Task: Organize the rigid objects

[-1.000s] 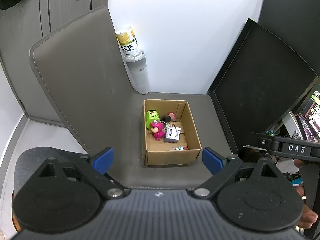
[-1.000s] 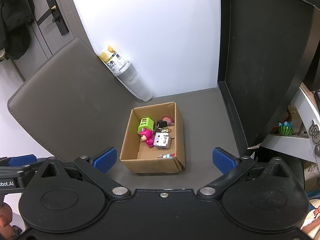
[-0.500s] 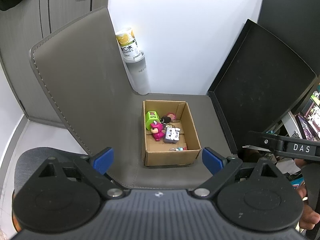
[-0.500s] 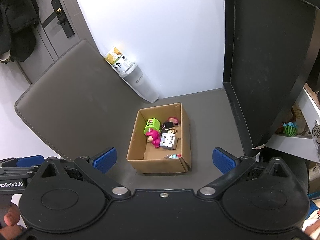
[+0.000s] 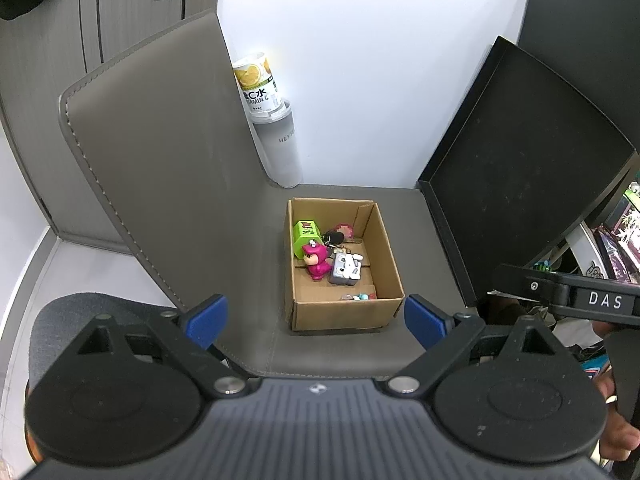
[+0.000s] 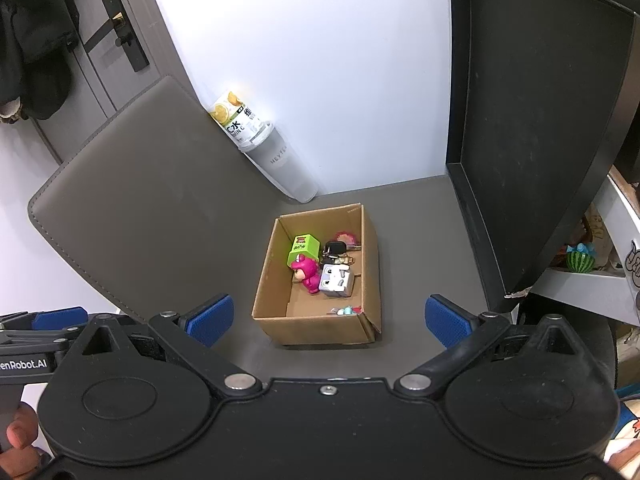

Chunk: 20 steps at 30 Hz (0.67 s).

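Observation:
An open cardboard box [image 5: 384, 308] [image 6: 272, 280] sits on a grey leather mat [image 5: 248, 280]. Inside lie a green cube [image 5: 306, 232] [image 6: 303, 248], a pink bear figure [image 5: 316, 265] [image 6: 307, 274], a grey-white cube [image 5: 345, 270] [image 6: 337, 280], a black key fob [image 5: 334, 237] [image 6: 334, 248] and small beads [image 5: 360, 297] [image 6: 346, 311]. My left gripper [image 5: 316, 318] is open and empty, held back from the box's near wall. My right gripper [image 6: 327, 318] is open and empty, also in front of the box.
A lemon drink can on a grey tumbler [image 5: 276, 136] [image 6: 272, 156] leans at the white wall behind the box. A black monitor [image 5: 520, 184] [image 6: 536, 128] stands at the right. Shelves with toys [image 6: 578, 260] lie far right. A door [image 6: 100, 40] is at the left.
The right gripper has shifted left and turned, so the box now sits nearer the view's middle. The left gripper has barely moved. Both stay open.

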Motion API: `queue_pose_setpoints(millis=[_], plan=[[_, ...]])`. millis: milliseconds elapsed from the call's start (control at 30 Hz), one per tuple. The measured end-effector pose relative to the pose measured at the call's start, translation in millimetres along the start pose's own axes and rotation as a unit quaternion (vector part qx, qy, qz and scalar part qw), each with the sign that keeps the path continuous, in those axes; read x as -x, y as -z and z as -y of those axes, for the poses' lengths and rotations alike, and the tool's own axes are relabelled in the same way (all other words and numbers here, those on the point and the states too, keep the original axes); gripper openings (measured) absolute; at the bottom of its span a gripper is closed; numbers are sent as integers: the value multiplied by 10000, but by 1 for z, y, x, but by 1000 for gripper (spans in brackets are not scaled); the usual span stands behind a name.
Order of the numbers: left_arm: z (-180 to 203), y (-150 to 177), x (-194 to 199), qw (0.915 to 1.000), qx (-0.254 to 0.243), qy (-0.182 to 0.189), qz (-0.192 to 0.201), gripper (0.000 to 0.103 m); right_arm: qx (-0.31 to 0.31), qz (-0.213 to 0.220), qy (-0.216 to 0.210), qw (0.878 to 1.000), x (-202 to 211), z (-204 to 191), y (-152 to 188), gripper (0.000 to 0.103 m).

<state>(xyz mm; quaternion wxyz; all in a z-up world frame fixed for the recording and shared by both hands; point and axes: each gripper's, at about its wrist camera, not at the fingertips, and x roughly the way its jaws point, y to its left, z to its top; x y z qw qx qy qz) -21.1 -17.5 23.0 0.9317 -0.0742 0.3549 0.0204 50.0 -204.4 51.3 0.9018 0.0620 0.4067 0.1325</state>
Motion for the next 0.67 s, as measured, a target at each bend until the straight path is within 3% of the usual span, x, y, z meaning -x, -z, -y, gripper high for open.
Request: queue_pose_setpoints(millis=[667], plan=[[1,0,-7,10000,-52,24,27,94,76,-141,60,9999,-8,-2,0,103]])
